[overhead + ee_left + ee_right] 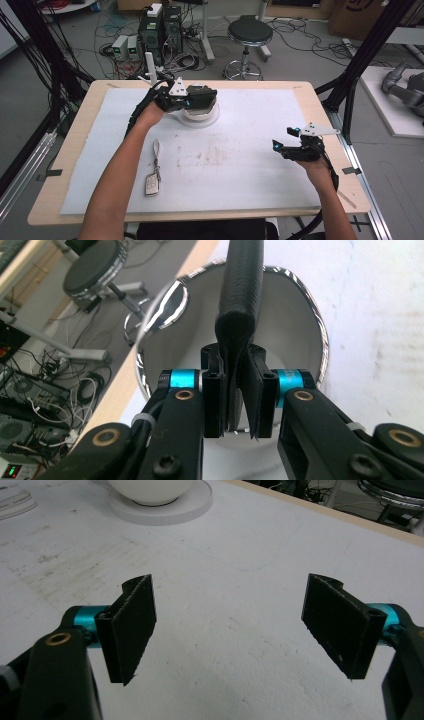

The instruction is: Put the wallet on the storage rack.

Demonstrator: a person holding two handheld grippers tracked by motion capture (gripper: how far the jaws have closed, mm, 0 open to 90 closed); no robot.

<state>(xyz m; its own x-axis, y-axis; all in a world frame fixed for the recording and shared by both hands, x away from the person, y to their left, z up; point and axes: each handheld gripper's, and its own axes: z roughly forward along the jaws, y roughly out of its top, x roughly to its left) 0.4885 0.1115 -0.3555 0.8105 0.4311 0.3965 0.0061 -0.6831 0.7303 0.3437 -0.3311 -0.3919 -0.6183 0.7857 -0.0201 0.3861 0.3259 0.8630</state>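
A white, chrome-rimmed cup stands on a round white coaster at the back of the mat. My left gripper hangs right above the cup, jaws pointing into its mouth. In the left gripper view that gripper is shut on the folded end of a black padded strap that runs across the cup's opening. My right gripper is held over the right side of the mat, open, with nothing between its pads. The cup and coaster lie far ahead of it.
A grey key fob with a wrist loop lies on the white mat near my left forearm. Beyond the table's far edge are a black stool, computer towers and cables on the floor.
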